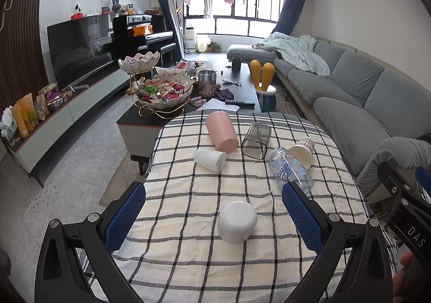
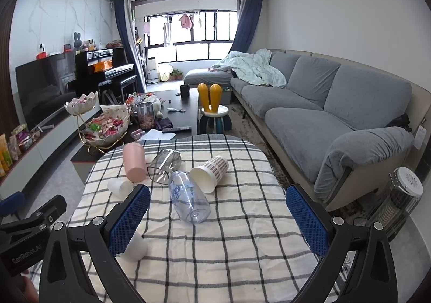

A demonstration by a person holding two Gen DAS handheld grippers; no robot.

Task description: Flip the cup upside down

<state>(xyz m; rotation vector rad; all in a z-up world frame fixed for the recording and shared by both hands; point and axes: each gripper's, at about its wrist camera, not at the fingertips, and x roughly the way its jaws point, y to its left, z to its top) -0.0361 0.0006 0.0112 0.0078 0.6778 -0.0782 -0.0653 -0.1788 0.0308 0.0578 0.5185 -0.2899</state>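
White cup (image 1: pixel 237 221) apparently upside down

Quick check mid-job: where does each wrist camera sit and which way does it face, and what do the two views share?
Left wrist: sits behind the open left claw, facing down the checked tablecloth toward the window; the small white upside-down cup lies between its fingers; the right claw's black body shows at the right edge.
Right wrist: sits behind the open right claw, same heading, aimed at the clear printed plastic cup lying on its side.
Shared: pink plastic cup, the clear printed cup, grey sofa.
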